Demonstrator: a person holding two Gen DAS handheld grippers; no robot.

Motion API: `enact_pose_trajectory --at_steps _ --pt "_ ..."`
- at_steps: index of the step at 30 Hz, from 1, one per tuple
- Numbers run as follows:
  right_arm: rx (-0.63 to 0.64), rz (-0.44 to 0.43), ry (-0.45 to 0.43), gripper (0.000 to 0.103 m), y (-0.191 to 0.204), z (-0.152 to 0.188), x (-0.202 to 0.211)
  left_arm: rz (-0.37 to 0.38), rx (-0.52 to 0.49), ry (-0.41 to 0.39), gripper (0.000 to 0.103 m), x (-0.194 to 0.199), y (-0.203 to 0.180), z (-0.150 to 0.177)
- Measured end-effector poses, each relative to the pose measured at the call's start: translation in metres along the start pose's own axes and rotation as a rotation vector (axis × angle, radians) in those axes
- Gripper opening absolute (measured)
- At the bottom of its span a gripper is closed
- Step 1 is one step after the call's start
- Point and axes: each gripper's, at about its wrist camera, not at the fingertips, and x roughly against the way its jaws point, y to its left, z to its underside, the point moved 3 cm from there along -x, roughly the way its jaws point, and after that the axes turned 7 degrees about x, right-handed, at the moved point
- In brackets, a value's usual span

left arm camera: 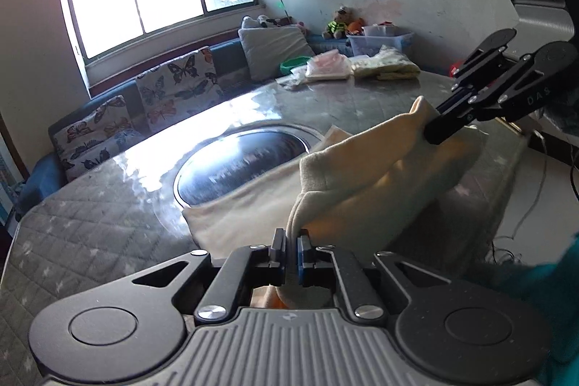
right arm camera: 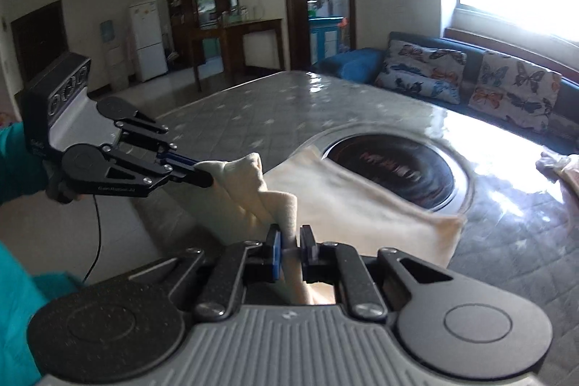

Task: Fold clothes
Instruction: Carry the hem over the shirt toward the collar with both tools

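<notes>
A cream fleece cloth (left arm camera: 362, 169) lies partly on the quilted grey table (left arm camera: 90, 223), its near edge lifted off the surface. My left gripper (left arm camera: 291, 241) is shut on one corner of that edge. My right gripper (left arm camera: 430, 132) is shut on the other corner, up and to the right. In the right wrist view my right gripper (right arm camera: 289, 241) pinches the cloth (right arm camera: 343, 201), and my left gripper (right arm camera: 208, 178) holds the other corner at the left. The cloth's far part drapes over the rim of a round dark glass inset (right arm camera: 398, 169).
Folded clothes (left arm camera: 383, 66) and a bag (left arm camera: 325, 66) lie at the table's far side. A sofa with butterfly cushions (left arm camera: 173, 85) runs along the window side. A clear storage bin (left arm camera: 380, 40) and stuffed toys stand in the corner. The table's edge and floor lie to the right.
</notes>
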Motion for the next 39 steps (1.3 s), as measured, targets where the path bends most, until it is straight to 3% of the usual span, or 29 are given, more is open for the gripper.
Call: enact_pose_trajectory --at_steps 7,11,15,20,24,27,34,39 --pt "-0.002 0.077 0.007 0.009 -0.058 -0.035 -0.04 -0.064 -0.016 -0.01 0.007 -0.062 0.032 -0.041" --pt "-0.02 0.143 0.047 0.009 -0.093 -0.047 -0.085 -0.12 0.039 0.039 0.007 -0.114 0.053 -0.05" --pt "-0.058 0.194 0.096 0.01 -0.111 -0.039 -0.13 -0.17 0.093 0.12 0.007 -0.163 0.068 -0.041" --pt "-0.082 0.236 0.166 0.017 -0.119 -0.013 -0.177 -0.213 0.11 0.155 0.01 -0.186 0.071 -0.029" --pt "-0.165 0.264 0.134 0.02 -0.129 -0.006 -0.162 -0.221 0.127 0.152 0.015 -0.183 0.075 -0.025" --pt "-0.225 0.254 0.107 0.02 -0.137 0.002 -0.139 -0.243 0.143 0.147 0.025 -0.18 0.079 -0.025" --pt "-0.274 0.255 0.165 0.02 -0.14 0.04 -0.1 -0.297 0.2 0.155 0.03 -0.181 0.098 -0.028" --pt "-0.311 0.241 0.146 0.02 -0.142 0.048 -0.097 -0.314 0.239 0.125 0.038 -0.163 0.102 -0.036"
